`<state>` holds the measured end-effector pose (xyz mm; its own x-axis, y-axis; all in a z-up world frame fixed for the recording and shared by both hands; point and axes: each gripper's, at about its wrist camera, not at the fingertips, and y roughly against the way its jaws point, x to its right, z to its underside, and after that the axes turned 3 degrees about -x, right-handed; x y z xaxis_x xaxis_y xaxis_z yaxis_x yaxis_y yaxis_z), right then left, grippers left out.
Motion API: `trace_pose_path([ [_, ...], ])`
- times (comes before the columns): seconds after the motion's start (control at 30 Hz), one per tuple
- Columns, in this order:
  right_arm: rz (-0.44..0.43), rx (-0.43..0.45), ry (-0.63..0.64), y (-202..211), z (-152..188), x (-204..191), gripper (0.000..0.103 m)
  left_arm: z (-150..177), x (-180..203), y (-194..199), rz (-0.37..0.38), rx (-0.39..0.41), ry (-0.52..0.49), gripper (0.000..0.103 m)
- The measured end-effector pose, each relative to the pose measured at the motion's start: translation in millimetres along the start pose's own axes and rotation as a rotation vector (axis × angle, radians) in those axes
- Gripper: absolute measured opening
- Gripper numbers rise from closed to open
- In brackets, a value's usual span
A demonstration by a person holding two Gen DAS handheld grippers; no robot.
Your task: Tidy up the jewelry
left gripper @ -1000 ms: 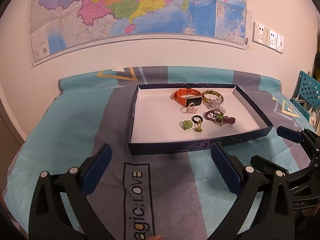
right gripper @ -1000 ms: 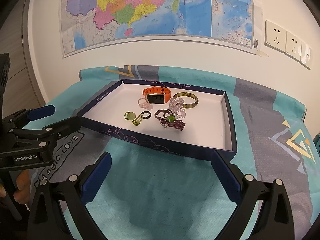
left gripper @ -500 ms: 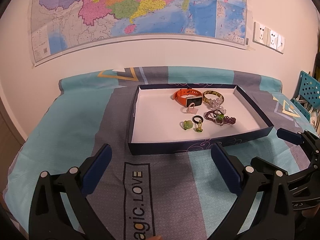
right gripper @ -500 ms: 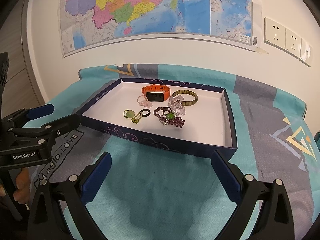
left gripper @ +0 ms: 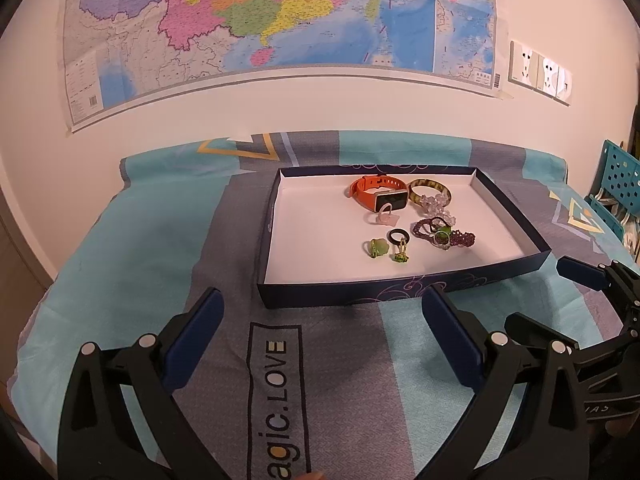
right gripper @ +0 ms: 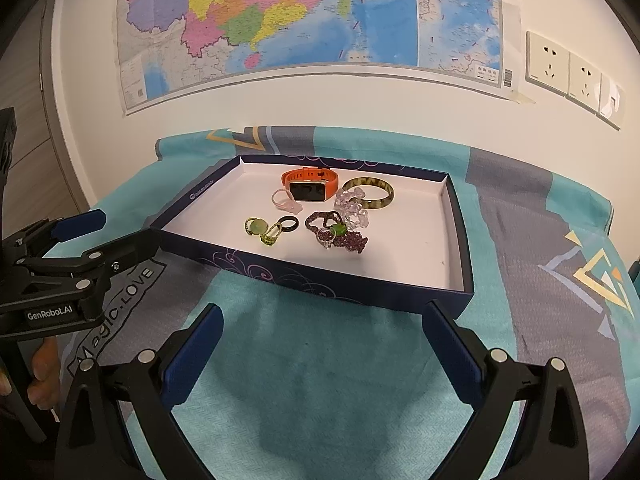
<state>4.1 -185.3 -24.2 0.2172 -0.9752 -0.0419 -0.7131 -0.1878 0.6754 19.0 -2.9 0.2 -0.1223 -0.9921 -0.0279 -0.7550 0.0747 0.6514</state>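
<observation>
A shallow dark-blue box with a white floor point(left gripper: 400, 296) point(right gripper: 316, 280) lies on the cloth-covered table. In it lie an orange smartwatch point(left gripper: 378, 192) point(right gripper: 308, 184), a mottled green bangle point(left gripper: 430, 192) point(right gripper: 370, 194), a clear bead bracelet point(right gripper: 352, 208), a purple bead bracelet point(left gripper: 448, 234) point(right gripper: 344, 236), a pink ring point(left gripper: 386, 214), a black ring point(left gripper: 399, 236) point(right gripper: 289, 223) and green rings point(left gripper: 376, 248) point(right gripper: 256, 226). My left gripper point(left gripper: 320, 340) and right gripper point(right gripper: 320, 340) are both open and empty, in front of the box's near wall.
The table wears a teal and grey cloth with "Magic.LOVE" printed point(left gripper: 276, 404). A map point(left gripper: 280, 12) and wall sockets point(right gripper: 560, 68) are on the wall behind. A teal perforated basket point(left gripper: 620, 172) stands at the far right.
Both grippers have drawn back slightly from the box; it looks a little farther off. Nothing in the box has moved.
</observation>
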Motion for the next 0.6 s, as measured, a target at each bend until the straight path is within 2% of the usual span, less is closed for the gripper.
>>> trace_pose_path([
  [0.6, 0.0, -0.004, -0.004, -1.9, 1.1, 1.2, 0.096, 2.4, 2.7, 0.1, -0.001, -0.004, 0.0, 0.098],
])
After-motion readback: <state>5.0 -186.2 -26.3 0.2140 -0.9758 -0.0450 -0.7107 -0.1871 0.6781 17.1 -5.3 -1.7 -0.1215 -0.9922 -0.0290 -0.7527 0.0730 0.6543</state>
